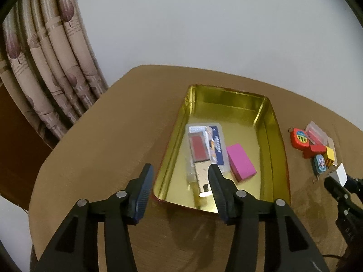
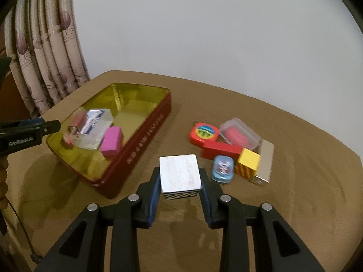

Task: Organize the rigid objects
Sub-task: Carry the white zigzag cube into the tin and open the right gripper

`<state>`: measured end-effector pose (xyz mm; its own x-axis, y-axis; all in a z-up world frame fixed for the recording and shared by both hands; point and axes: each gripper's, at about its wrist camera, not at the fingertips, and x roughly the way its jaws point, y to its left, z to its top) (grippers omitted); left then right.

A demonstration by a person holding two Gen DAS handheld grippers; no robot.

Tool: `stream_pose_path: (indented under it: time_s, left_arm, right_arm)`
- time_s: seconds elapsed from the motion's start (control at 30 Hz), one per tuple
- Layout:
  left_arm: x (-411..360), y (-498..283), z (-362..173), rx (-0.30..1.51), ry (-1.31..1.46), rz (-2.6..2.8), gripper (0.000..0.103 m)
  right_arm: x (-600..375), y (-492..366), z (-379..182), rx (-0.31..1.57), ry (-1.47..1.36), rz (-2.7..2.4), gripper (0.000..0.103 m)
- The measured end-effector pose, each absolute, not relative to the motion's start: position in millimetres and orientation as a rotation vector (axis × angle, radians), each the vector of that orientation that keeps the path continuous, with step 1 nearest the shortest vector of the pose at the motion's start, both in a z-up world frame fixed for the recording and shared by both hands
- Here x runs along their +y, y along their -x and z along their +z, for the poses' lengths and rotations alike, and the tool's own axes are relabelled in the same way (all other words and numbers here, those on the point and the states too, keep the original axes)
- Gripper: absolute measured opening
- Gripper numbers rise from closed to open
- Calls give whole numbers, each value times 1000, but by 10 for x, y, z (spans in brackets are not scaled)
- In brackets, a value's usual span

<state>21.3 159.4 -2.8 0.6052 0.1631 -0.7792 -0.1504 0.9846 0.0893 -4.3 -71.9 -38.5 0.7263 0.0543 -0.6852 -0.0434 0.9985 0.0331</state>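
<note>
1. I have the white block (image 2: 180, 173) pinched in my right claw (image 2: 180, 191), held above the tabletop (image 2: 295, 215) between the tin (image 2: 145, 133) and the loose pile. The two fingers (image 2: 154, 195) press on its opposite side faces; its front face shows a black zigzag pattern.
2. I judge the block to be painted wood: stiff, light and not fragile, so a firm squeeze should do no harm. The flat parallel sides are the right place to hold; the paint looks smooth, so it could slip if I ease off.
3. The tin sits just left of the block, open, with a gold inside and red outer wall. It already holds a clear case (image 1: 205, 145) and a pink block (image 1: 241, 162), touching each other near the front; the far half is bare.
4. My left claw (image 1: 180, 181) hangs open over the tin's near edge, with nothing between its fingers.
5. On the block's right lie the rest, touching or overlapping: a red tape measure (image 2: 204, 132), a clear box (image 2: 240, 133) with something red inside, a red bar (image 2: 221, 149), a yellow cube (image 2: 248, 163), a blue tape measure (image 2: 223, 168) and a silver bar (image 2: 265, 163).
6. The clear box looks thin-walled; I would grip that one gently.
</note>
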Motion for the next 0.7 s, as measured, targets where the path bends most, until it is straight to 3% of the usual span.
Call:
stream_pose_path:
  time_s: [0.7]
  left_arm:
    - [2189, -228, 140, 871, 133, 272, 53]
  right_arm:
    - [197, -323, -192, 745, 40, 173, 32]
